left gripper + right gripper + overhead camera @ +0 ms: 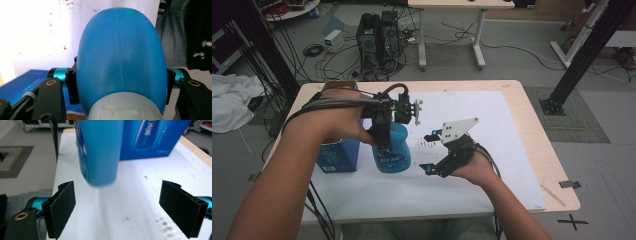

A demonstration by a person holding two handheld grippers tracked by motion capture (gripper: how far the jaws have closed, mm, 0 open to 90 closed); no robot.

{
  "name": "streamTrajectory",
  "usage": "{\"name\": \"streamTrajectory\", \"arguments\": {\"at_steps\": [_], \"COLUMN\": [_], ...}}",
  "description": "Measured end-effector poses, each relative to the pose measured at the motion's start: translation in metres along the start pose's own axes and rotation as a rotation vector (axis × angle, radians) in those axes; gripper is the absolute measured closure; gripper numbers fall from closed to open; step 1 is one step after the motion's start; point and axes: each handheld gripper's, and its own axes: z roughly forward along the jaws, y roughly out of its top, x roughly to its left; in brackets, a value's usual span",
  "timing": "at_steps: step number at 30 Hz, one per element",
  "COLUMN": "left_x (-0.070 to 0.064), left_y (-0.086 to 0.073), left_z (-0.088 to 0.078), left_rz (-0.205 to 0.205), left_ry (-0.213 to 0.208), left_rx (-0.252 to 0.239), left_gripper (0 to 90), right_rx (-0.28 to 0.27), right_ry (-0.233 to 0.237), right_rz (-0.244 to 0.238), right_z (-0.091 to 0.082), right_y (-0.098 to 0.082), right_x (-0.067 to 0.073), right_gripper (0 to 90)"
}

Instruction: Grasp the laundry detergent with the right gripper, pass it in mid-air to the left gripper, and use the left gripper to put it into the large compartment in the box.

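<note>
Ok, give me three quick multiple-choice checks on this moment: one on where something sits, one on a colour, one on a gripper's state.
1. Where is the dark blue cardboard box?
A. On the table's left part, behind the bottle
B. At the table's right edge
C. On the floor

2. What colour is the smooth plastic bottle body?
A. Red
B. Light blue
C. Green

3. How does the right gripper stand?
A. Clamped on the bottle
C. Clamped on the box
B. Open, nothing between its jaws

Answers: 1 A, the high view shows it left of and partly behind the bottle. 2 B, the left gripper clamps a light blue body. 3 B, its pads stand wide apart over bare white paper.
</note>
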Motion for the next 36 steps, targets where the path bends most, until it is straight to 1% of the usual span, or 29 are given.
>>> {"name": "streamTrajectory", "arguments": {"at_steps": [1,2,4,5,6,7,8,9,10,11,13,14,15,16,17,18,22,23,24,25,26,27,28,30,31,32,33,36], "left_x": [0.003,0.007,0.013,0.017,0.020,0.023,0.027,0.030,0.034,0.037,0.045,0.049,0.051,0.054,0.057,0.059,0.066,0.067,0.068,0.069,0.069,0.070,0.070,0.071,0.072,0.073,0.073,0.076], "left_y": [-0.003,-0.005,-0.010,-0.013,-0.017,-0.020,-0.024,-0.027,-0.031,-0.035,-0.045,-0.050,-0.054,-0.059,-0.063,-0.067,-0.082,-0.085,-0.089,-0.093,-0.097,-0.100,-0.103,-0.110,-0.113,-0.116,-0.119,-0.127], "left_z": [-0.004,-0.008,-0.017,-0.022,-0.026,-0.030,-0.034,-0.037,-0.041,-0.044,-0.050,-0.053,-0.055,-0.058,-0.061,-0.063,-0.070,-0.071,-0.072,-0.072,-0.073,-0.074,-0.074,-0.075,-0.075,-0.076,-0.076,-0.076], "left_rz": [-0.022,-0.045,-0.086,-0.103,-0.126,-0.160,-0.183,-0.221,-0.250,-0.286,-0.361,-0.399,-0.455,-0.487,-0.507,-0.542,-0.681,-0.721,-0.747,-0.786,-0.822,-0.840,-0.856,-0.898,-0.913,-0.931,-0.957,-1.017], "left_ry": [-0.009,-0.018,-0.023,-0.026,-0.030,-0.034,-0.038,-0.046,-0.054,-0.059,-0.075,-0.080,-0.083,-0.085,-0.079,-0.078,-0.080,-0.077,-0.076,-0.077,-0.075,-0.072,-0.065,-0.063,-0.060,-0.055,-0.051,-0.045], "left_rx": [-0.002,0.000,0.002,0.002,-0.002,-0.013,-0.013,-0.025,-0.030,-0.035,-0.051,-0.062,-0.080,-0.082,-0.074,-0.074,-0.065,-0.076,-0.081,-0.086,-0.094,-0.096,-0.100,-0.094,-0.091,-0.091,-0.093,-0.078], "left_gripper": [38.3,38.3,38.2,38.3,38.2,38.3,38.3,38.3,38.2,38.3,38.2,38.3,38.3,38.3,38.3,38.3,38.3,38.3,38.3,38.3,38.3,38.3,38.3,38.3,38.2,38.3,38.3,38.3], "right_rx": [0.011,0.031,0.070,0.094,0.111,0.135,0.162,0.181,0.200,0.218,0.241,0.258,0.267,0.275,0.284,0.296,0.318,0.322,0.323,0.325,0.318,0.322,0.323,0.321,0.322,0.322,0.321,0.324], "right_ry": [-0.007,-0.008,-0.018,-0.018,-0.026,-0.023,-0.027,-0.031,-0.028,-0.024,-0.027,-0.024,-0.033,-0.037,-0.036,-0.040,-0.050,-0.044,-0.050,-0.052,-0.050,-0.053,-0.049,-0.045,-0.047,-0.039,-0.036,-0.038], "right_rz": [-0.014,-0.009,-0.009,-0.015,-0.031,-0.029,-0.024,-0.034,-0.044,-0.019,-0.037,-0.017,-0.019,-0.028,-0.033,-0.029,-0.040,-0.044,-0.042,-0.041,-0.053,-0.047,-0.055,-0.056,-0.057,-0.058,-0.068,-0.068], "right_z": [-0.003,-0.007,-0.013,-0.016,-0.019,-0.022,-0.024,-0.027,-0.029,-0.032,-0.037,-0.039,-0.041,-0.042,-0.044,-0.045,-0.048,-0.049,-0.049,-0.049,-0.048,-0.048,-0.047,-0.046,-0.046,-0.045,-0.044,-0.043], "right_y": [0.001,0.003,0.006,0.008,0.010,0.012,0.014,0.017,0.019,0.022,0.027,0.029,0.030,0.032,0.033,0.033,0.034,0.034,0.034,0.034,0.033,0.033,0.033,0.034,0.034,0.034,0.034,0.034], "right_x": [-0.003,-0.005,-0.010,-0.012,-0.014,-0.016,-0.017,-0.018,-0.019,-0.018,-0.020,-0.020,-0.020,-0.020,-0.021,-0.020,-0.019,-0.020,-0.019,-0.019,-0.020,-0.020,-0.020,-0.020,-0.019,-0.019,-0.019,-0.018], "right_gripper": [12.9,12.9,12.9,12.9,12.9,12.9,12.8,12.9,12.9,12.8,12.8,12.8,12.8,12.9,12.9,12.9,12.8,12.9,12.9,12.9,12.8,12.9,12.9,12.9,12.9,12.8,12.9,12.9]}}
